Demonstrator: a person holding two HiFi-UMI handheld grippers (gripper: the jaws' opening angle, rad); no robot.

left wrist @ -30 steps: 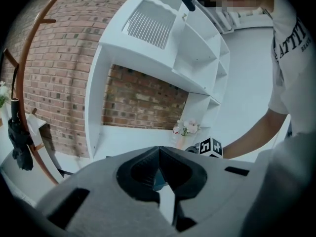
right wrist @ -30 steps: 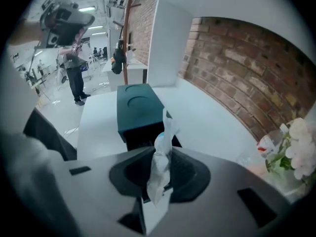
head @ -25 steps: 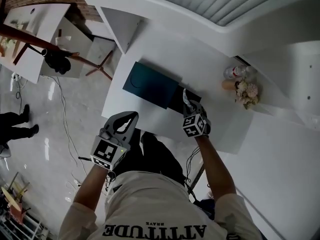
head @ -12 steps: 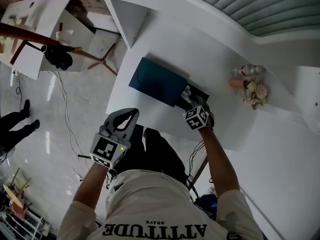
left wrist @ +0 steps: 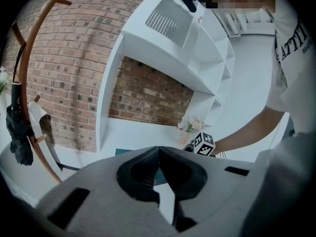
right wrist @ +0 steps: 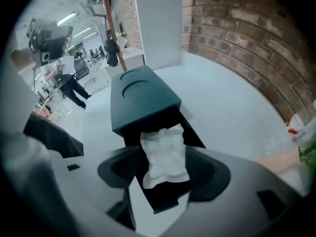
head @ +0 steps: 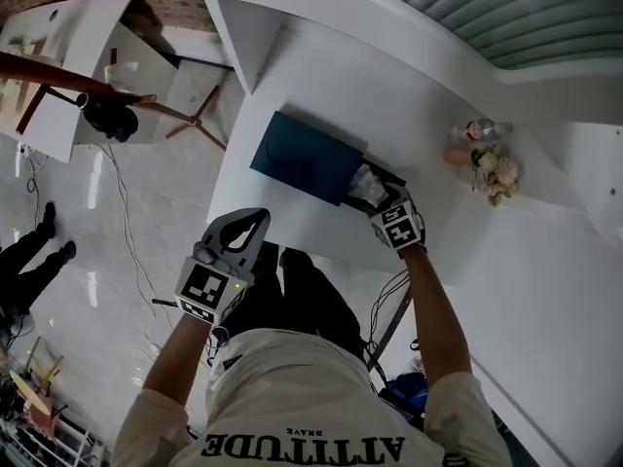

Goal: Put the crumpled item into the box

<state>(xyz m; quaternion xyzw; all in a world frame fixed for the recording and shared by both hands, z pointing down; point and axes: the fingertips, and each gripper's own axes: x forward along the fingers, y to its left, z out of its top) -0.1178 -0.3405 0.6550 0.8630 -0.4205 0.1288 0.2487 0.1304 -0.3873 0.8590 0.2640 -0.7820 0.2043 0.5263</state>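
Observation:
The crumpled white item (right wrist: 164, 154) lies over the open black box (right wrist: 165, 204), between the fingers of my right gripper (right wrist: 165, 171). The jaws are opening, and the pads stand beside the item without visibly squeezing it. In the head view the same item (head: 367, 184) shows at the box (head: 387, 177), just ahead of the right gripper (head: 380, 198). The dark teal lid (head: 305, 156) lies to the box's left, partly over it. My left gripper (head: 251, 224) hangs off the table's near edge, its jaws shut on nothing (left wrist: 159, 150).
A plastic bottle (head: 475, 129) and a small bunch of flowers (head: 494, 171) stand at the white table's (head: 292, 76) right side. A wooden coat stand (head: 97, 88) rises left of the table. White shelving lines the back. A person (head: 29, 261) stands on the floor at far left.
My right gripper has moved forward over the black box and its jaws have spread apart around the crumpled item. The left gripper has stayed where it was.

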